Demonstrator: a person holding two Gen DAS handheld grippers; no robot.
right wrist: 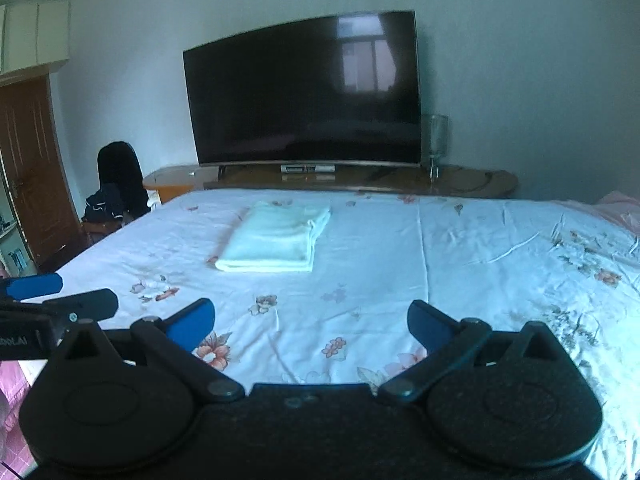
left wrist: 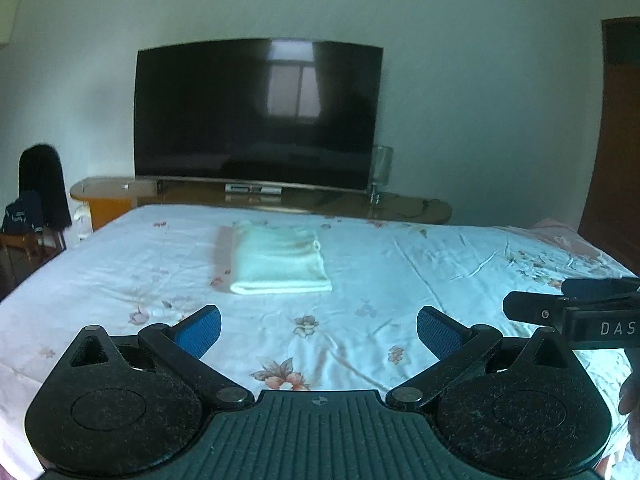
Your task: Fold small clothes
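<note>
Bed [left wrist: 400,280]: folded cloth [left wrist: 280,258] beyond claws

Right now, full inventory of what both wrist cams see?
folded cloth: 1, pale white-green, lying on the bed, nearer the far end
bed sheet: 1, white with floral print, covers the bed
TV: 1, black, screen off, on the stand past the bed
TV stand: 1, brown, against the wall
glass vase: 1, clear, on the stand right of the TV
chair with dark clothes: 1, far left of the bed
wooden door: 1, brown, left wall
left tongs: open, blue pads, empty
right tongs: open, blue pads, empty
</note>
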